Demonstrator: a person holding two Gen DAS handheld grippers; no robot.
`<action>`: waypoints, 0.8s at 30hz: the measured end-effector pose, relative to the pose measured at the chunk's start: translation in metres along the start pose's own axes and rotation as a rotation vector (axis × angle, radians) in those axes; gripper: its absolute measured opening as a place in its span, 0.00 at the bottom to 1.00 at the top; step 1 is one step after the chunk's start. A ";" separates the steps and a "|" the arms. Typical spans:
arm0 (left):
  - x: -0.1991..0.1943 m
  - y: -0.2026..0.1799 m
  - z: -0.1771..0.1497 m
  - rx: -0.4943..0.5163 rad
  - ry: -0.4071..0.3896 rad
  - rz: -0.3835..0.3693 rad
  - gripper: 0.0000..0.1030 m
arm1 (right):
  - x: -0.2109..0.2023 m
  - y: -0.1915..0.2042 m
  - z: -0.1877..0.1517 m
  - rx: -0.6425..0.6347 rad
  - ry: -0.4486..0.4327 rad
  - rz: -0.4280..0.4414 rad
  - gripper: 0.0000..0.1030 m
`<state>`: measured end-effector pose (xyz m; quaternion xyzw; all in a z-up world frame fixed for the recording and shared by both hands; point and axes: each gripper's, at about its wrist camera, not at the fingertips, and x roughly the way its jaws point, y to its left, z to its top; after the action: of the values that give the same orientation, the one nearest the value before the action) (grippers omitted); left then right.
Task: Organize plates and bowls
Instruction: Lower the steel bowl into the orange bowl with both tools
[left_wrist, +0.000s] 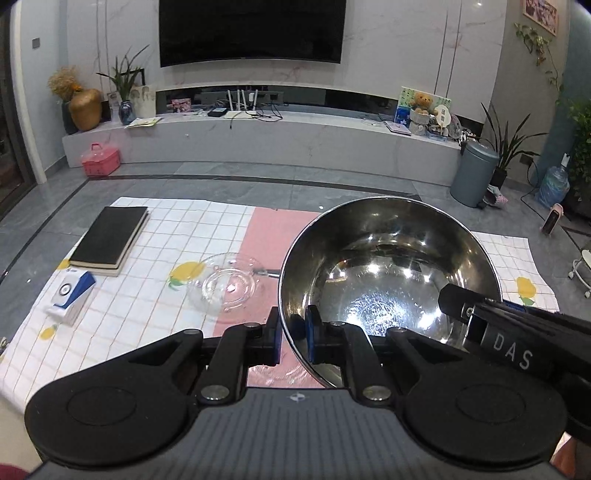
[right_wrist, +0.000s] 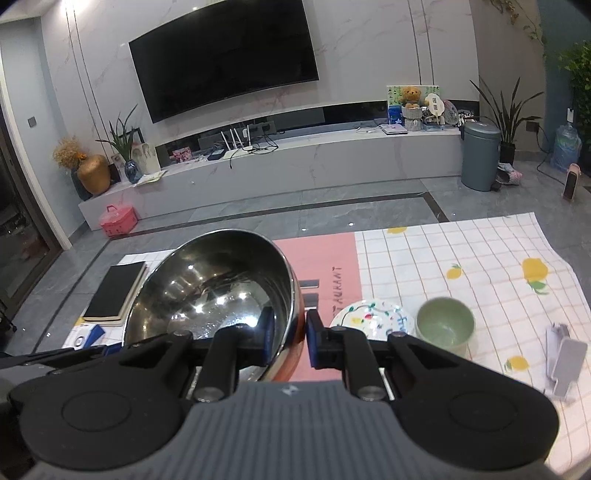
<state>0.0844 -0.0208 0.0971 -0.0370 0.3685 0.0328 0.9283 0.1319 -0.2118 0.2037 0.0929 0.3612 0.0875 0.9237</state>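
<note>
The steel bowl (left_wrist: 388, 269) hangs above the checked cloth (left_wrist: 155, 295) on the surface, its rim pinched by the left gripper (left_wrist: 291, 334) on the near-left edge and by the right gripper (right_wrist: 290, 338) on the opposite side. The clear glass plate (left_wrist: 227, 286) lies below and to the left of the bowl, nearer the left gripper, while the painted plate (right_wrist: 369, 319) and green cup (right_wrist: 445, 325) sit to its right.

Surface: checked cloth (right_wrist: 461, 258) with lemon prints and a pink panel.
Left side: black book (left_wrist: 109, 236), blue-white box (left_wrist: 70, 295), glass plate (left_wrist: 225, 288).
Right side: patterned plate (right_wrist: 369, 317), green cup (right_wrist: 445, 326), grey stand (right_wrist: 565, 362).
</note>
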 end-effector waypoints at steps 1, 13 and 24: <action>-0.004 0.001 -0.001 0.000 -0.005 0.001 0.13 | -0.006 0.001 -0.003 0.005 0.000 0.002 0.16; -0.018 0.019 -0.036 -0.011 0.009 -0.027 0.13 | -0.024 -0.001 -0.049 0.086 0.061 0.025 0.17; 0.012 0.025 -0.087 0.011 0.097 -0.106 0.14 | -0.013 -0.016 -0.098 0.119 0.084 0.033 0.22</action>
<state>0.0319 -0.0031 0.0243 -0.0529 0.4110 -0.0205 0.9099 0.0575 -0.2196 0.1375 0.1498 0.4025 0.0848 0.8991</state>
